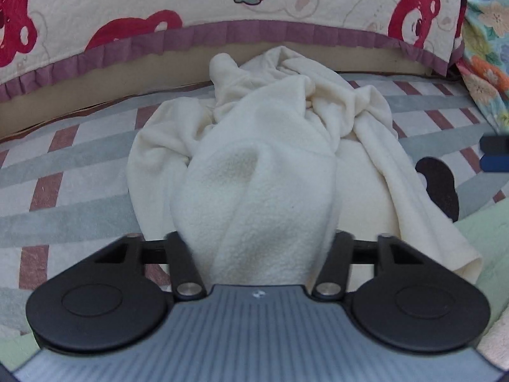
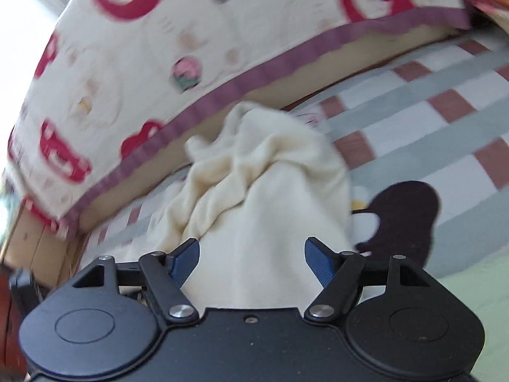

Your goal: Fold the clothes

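Observation:
A cream fleece garment [image 1: 264,133] lies crumpled on the checked sheet [image 1: 79,165], in front of the padded headboard. One fold of it rises toward the left wrist camera and fills the gap between the black arms of my left gripper [image 1: 259,219]. The fingertips are buried in the fleece, and the gripper looks shut on that fold. In the right wrist view the same garment [image 2: 270,165] runs between and beneath the blue pads [image 2: 186,256] of my right gripper [image 2: 251,251]. Those pads stand wide apart, open. One blue pad [image 1: 496,163] shows at the right edge of the left wrist view.
A quilted headboard cover [image 1: 191,6] with red bears and a purple frill rises right behind the garment. A black cartoon print [image 1: 440,187] marks the sheet to the right. Floral fabric [image 1: 486,47] hangs at far right, and a pale green blanket [image 1: 483,238] lies near right.

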A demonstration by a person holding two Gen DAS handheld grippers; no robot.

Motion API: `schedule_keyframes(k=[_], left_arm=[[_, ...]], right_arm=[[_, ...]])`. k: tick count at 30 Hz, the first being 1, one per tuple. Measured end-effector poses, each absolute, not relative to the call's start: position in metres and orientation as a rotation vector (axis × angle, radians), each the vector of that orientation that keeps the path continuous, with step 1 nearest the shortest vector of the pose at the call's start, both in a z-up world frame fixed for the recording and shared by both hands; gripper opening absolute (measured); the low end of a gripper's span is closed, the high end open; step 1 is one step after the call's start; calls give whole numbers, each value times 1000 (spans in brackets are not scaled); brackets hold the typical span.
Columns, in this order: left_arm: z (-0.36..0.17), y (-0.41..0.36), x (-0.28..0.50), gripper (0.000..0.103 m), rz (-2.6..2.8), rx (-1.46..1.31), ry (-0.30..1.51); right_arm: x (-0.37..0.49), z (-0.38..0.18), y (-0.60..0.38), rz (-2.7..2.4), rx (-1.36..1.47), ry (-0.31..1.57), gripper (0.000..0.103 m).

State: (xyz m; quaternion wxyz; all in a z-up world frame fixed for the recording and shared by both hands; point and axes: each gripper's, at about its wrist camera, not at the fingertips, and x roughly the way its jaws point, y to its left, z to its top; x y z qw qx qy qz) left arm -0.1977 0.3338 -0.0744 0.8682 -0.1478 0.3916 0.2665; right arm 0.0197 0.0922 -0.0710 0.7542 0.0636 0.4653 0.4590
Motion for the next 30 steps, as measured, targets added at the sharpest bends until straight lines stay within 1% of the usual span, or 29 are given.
schedule_keyframes(k=[1, 2, 3, 6, 14, 18, 22, 24, 27, 30], left_arm=[[-70, 332, -200, 20, 551, -304, 807], [-66, 330, -203, 17, 543, -298, 794], [-61, 328, -206, 16, 536, -292, 780], [-36, 318, -214, 16, 511, -251, 710], [7, 298, -220, 16, 428, -267, 612], [21, 284, -216, 16, 385, -253, 546], [23, 265, -209, 16, 325, -237, 518], [21, 259, -207, 16, 280, -242, 511], [19, 248, -204, 16, 218, -235, 499], [17, 234, -201, 16, 166, -199, 494]], right_arm=[[15, -70, 97, 1004, 95, 992, 78], [10, -70, 102, 1005, 52, 967, 78], [5, -68, 103, 1010, 24, 950, 78], [-2, -63, 107, 1048, 10, 944, 78], [-11, -48, 109, 1212, 165, 1007, 79], [-5, -57, 102, 1305, 342, 1111, 80], [14, -77, 94, 1406, 663, 1278, 85], [19, -82, 88, 1431, 787, 1306, 86], [22, -80, 81, 1406, 796, 1283, 87], [21, -84, 83, 1400, 802, 1304, 88]])
